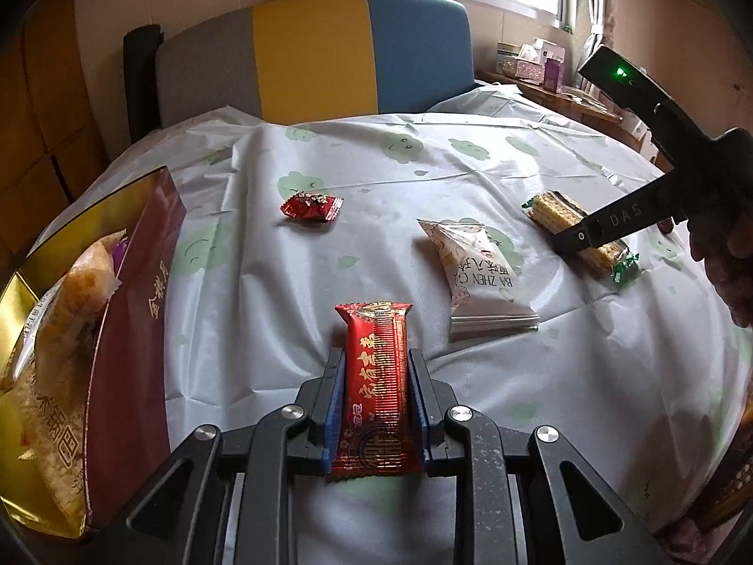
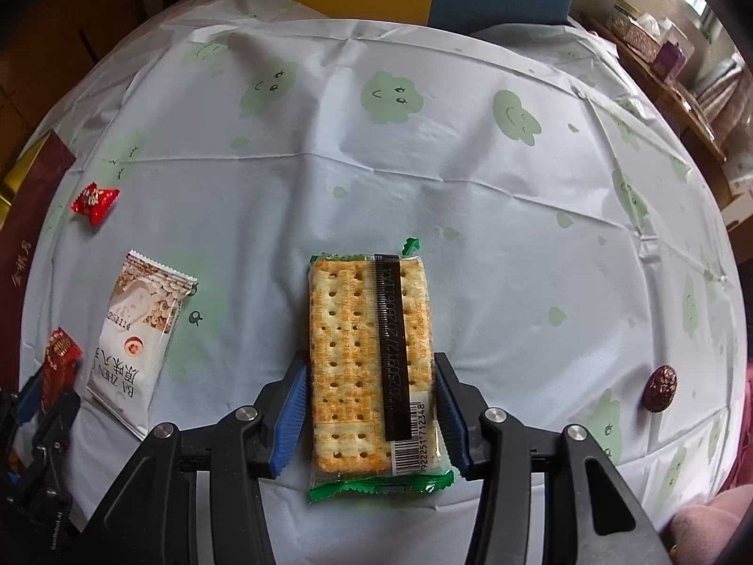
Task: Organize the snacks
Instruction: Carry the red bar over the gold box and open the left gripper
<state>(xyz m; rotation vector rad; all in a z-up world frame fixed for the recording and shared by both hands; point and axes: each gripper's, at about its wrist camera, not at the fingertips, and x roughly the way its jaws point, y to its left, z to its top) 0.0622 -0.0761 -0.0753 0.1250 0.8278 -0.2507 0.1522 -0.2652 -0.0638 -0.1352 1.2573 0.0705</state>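
The left hand-held gripper (image 1: 375, 391) pinches a red snack bar (image 1: 375, 391) between its blue pads, low at 6 o'clock over the table (image 1: 292, 292). The right hand-held gripper (image 2: 372, 405) brackets a cracker pack (image 2: 367, 358); both pads sit against its sides. A white pastry packet (image 2: 136, 334) lies at 9 o'clock from the crackers, a red candy (image 2: 94, 201) at 10 o'clock. The maroon box (image 1: 136, 329) stands at the table's 9 o'clock edge in the left view.

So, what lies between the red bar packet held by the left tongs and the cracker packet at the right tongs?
The white foil snack pouch, flat on the tablecloth; both views show it.
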